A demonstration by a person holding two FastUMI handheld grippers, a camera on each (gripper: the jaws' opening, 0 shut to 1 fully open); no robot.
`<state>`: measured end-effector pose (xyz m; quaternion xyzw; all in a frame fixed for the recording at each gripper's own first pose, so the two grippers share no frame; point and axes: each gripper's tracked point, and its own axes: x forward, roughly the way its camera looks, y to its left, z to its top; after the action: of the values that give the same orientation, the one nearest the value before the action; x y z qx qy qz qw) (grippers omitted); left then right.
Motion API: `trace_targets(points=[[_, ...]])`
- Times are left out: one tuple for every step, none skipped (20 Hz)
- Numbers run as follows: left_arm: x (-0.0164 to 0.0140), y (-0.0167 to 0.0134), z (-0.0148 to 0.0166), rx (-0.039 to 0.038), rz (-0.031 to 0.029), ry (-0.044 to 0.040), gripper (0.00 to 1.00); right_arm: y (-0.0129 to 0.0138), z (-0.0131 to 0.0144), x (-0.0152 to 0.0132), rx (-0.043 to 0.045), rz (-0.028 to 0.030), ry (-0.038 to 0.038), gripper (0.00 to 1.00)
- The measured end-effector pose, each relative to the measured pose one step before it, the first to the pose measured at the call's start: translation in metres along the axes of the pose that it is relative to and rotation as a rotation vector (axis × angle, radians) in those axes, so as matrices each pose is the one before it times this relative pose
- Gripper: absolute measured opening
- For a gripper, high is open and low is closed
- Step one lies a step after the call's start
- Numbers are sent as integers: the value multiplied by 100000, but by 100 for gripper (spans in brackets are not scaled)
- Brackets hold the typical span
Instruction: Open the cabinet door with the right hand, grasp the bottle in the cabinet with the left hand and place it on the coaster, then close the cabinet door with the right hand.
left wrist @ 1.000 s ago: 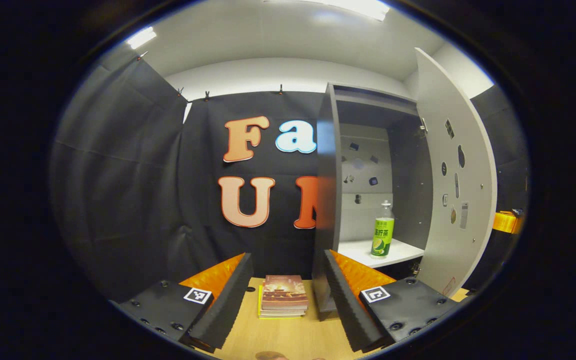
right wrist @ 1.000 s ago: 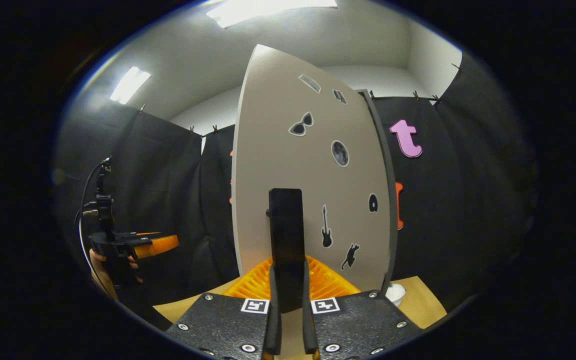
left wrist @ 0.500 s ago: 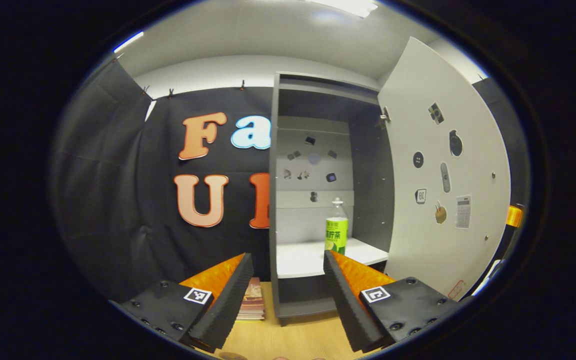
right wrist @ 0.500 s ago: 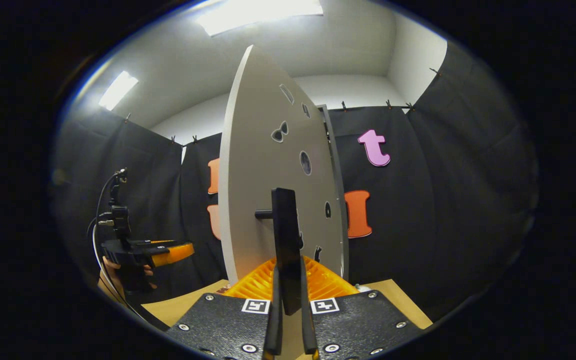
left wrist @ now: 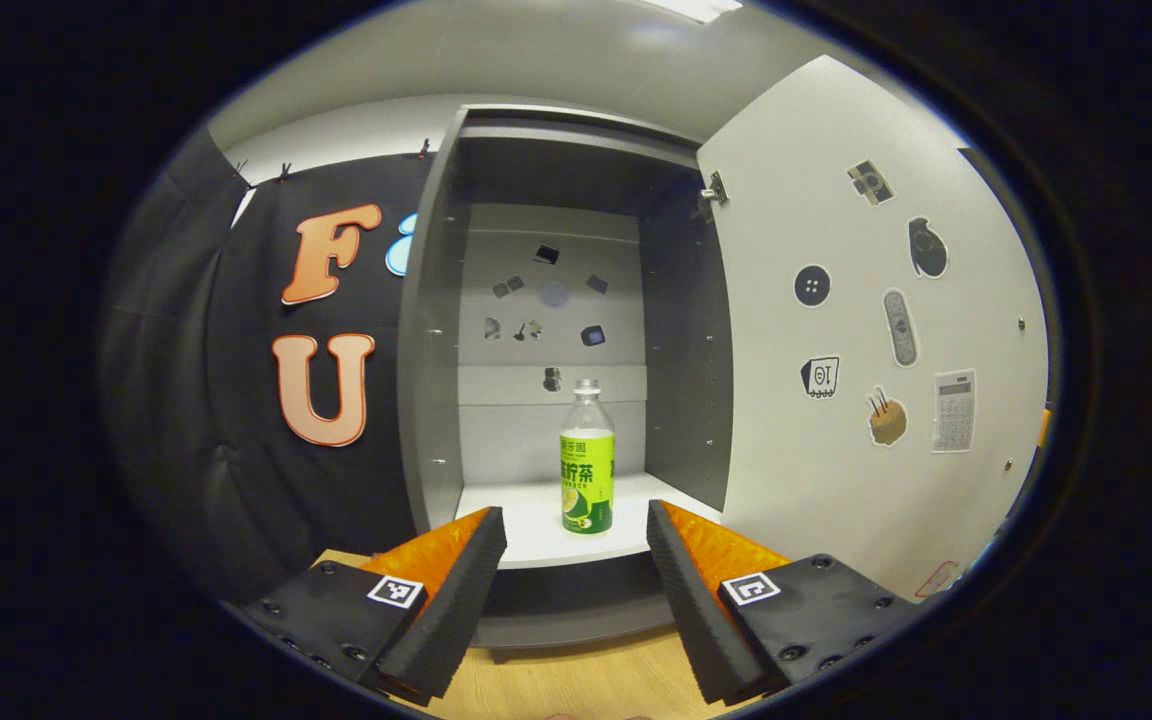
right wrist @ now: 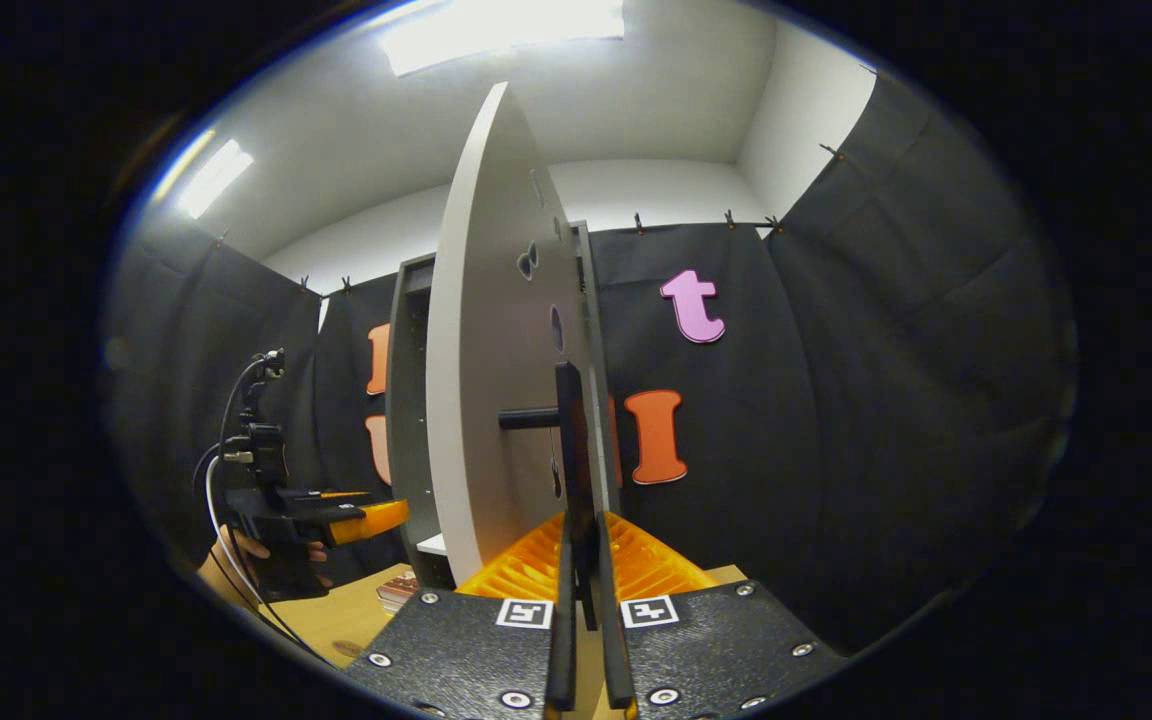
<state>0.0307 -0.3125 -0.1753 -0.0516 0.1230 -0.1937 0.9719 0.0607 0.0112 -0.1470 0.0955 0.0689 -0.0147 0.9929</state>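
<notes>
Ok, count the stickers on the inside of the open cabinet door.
6 on the cabinet door: camera sticker top, dark one, button, remote, mug-like one, calculator; plus a brown one, making 7.

Bright ceiling glare — fisheye-warped edges

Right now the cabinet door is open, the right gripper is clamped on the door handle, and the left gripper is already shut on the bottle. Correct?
Not quite. The left gripper is open, short of the bottle, which stands untouched on the cabinet shelf, as the left gripper view shows. The rest holds.
</notes>
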Motion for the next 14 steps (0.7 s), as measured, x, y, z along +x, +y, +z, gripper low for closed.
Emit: trace_targets(points=[[783,-565,-265,543,-646,62,96,-436,-188,85,911,861,731,7],[942,-392,-170,405,-481,240,91,-62,94,13,1864,1900,21,7],[1019,-566,-327,-150,-533,152,93,191,-156,-35,1586,2036,638,7],[937,-629,-233,-269,-909,-107,91,44,-486,36,1424,1422,1705,8],[985,-329,-364,250,-79,305,91,-90,-408,-242,1297,828,1489,11],[981,-180,-247,744,109,82,91,-229,-118,-208,592,794,575,11],[1058,-39,-270,838,548,99,94,-229,219,-299,-184,334,-989,21],[998,-8,-380,328,493,792,92,-135,60,-359,-102,271,-244,14],[853,-365,-366,-108,-90,1123,94,114,103,-461,366,1208,-387,17],[1060,-142,-344,-249,264,417,94,-109,394,-608,-87,715,-1168,18],[1239,251,-19,282,1412,-1713,94,-435,160,-528,-719,-171,-1227,23],[1127,465,-278,259,2044,-430,94,-370,156,-472,555,-141,-1007,27],[970,154,-629,-78,1248,772,93,-234,306,-595,881,-21,-1510,31],[908,89,-333,-266,828,735,94,-459,329,-430,275,-952,-1366,35]])
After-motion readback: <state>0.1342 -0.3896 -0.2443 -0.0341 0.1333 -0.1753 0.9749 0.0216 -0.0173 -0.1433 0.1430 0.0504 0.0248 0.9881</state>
